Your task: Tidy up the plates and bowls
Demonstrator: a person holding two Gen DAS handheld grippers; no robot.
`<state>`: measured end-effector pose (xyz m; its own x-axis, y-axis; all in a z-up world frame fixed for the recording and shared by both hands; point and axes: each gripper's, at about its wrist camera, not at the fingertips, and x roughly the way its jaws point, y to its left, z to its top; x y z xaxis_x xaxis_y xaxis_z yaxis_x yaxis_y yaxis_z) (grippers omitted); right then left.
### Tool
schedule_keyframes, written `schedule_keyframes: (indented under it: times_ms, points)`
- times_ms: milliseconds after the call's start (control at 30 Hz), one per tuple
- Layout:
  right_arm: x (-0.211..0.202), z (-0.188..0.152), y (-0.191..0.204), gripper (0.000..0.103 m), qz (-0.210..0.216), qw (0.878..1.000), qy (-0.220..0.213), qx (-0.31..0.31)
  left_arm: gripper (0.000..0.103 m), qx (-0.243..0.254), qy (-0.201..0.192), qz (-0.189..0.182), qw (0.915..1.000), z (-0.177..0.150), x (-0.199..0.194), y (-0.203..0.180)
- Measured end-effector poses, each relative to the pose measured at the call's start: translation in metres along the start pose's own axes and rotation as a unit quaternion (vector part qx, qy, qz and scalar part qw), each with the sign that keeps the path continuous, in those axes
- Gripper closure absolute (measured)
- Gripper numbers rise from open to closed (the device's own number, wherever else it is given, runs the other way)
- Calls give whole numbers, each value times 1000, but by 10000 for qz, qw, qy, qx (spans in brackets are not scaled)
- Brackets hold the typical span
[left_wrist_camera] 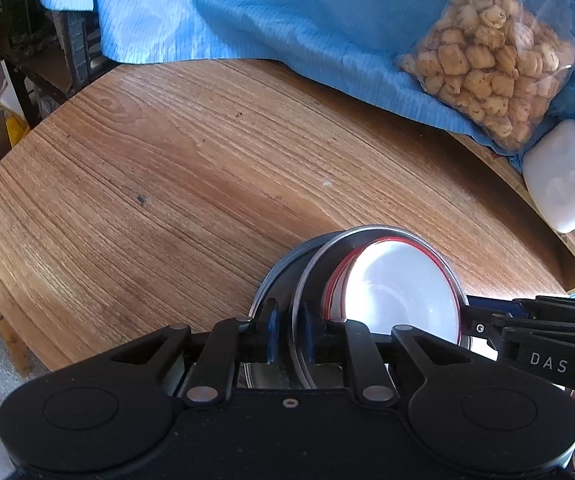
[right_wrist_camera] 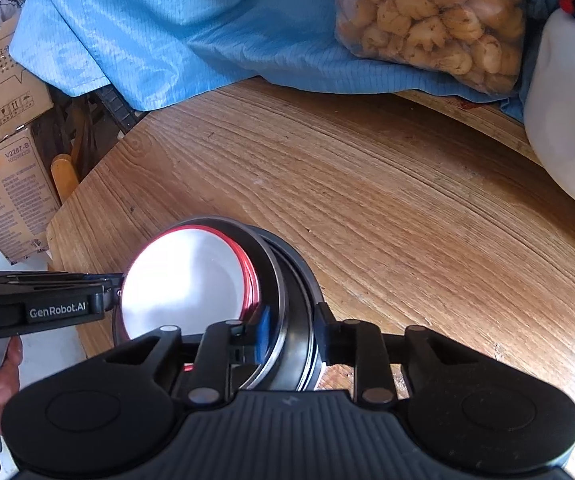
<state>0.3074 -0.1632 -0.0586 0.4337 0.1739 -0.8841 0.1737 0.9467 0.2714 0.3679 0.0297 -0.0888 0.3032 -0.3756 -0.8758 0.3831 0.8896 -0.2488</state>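
A nested stack of steel bowls point(left_wrist_camera: 323, 256) with white red-rimmed plates or bowls point(left_wrist_camera: 399, 288) inside sits near the front of the wooden table point(left_wrist_camera: 191, 168). My left gripper point(left_wrist_camera: 290, 332) is shut on the steel rim at the stack's left side. In the right wrist view the same steel stack point(right_wrist_camera: 287, 276) and the white red-rimmed dish point(right_wrist_camera: 183, 276) show, and my right gripper point(right_wrist_camera: 293, 332) straddles the steel rims at the right side, its fingers close on them. Each gripper shows in the other's view, at the stack's opposite side.
A blue cloth point(left_wrist_camera: 271, 12) covers the table's back. On it lies a clear bag of biscuits point(left_wrist_camera: 495, 68). A white plastic jug point(left_wrist_camera: 563, 184) stands at the right edge. Cardboard boxes point(right_wrist_camera: 7, 184) stand on the floor to the left.
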Motion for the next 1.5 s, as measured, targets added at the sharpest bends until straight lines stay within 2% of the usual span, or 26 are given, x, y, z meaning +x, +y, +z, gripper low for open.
schedule_keyframes:
  times_ms: [133, 300, 500, 733, 800, 867, 933, 1000, 1067, 1200, 1500]
  points:
    - [-4, -2, 1, 71, -59, 10000, -66, 1, 84, 50, -28, 99, 9999, 0, -2, -2]
    - [-8, -4, -2, 48, -265, 9996, -75, 57, 83, -43, -72, 116, 9999, -3, -4, -2]
    - [-13, -8, 1, 35, -453, 9989, -135, -53, 82, -3, -66, 250, 9997, -5, -5, -7]
    - [-16, -13, -2, 30, -418, 9990, -158, 25, 77, -13, -40, 456, 9990, -7, -9, -13]
    - [-18, -14, -3, 29, -409, 9990, -193, 53, 67, -2, -58, 616, 9981, -7, -10, -15]
    - [-19, -16, -5, 27, -409, 9989, -225, 43, 38, 27, -86, 1069, 9942, -7, -11, -17]
    - [-22, -17, -6, 27, -385, 9990, -238, 57, 26, 25, -157, 1264, 9919, -7, -15, -16]
    - [-26, -19, -8, 24, -329, 9991, -272, 40, 22, -76, -250, 1200, 9924, -8, -21, -15]
    - [-30, -20, -9, 22, -297, 9991, -307, -39, 17, -149, -297, 1287, 9911, -9, -24, -15]
    - [-41, -25, -13, 19, -291, 9988, -324, -224, 14, -347, -438, 1485, 9873, -15, -30, -20]
    - [-75, -46, -32, 9, -65, 9968, -723, -320, 4, -1007, -822, 1923, 9727, -39, -54, -24]
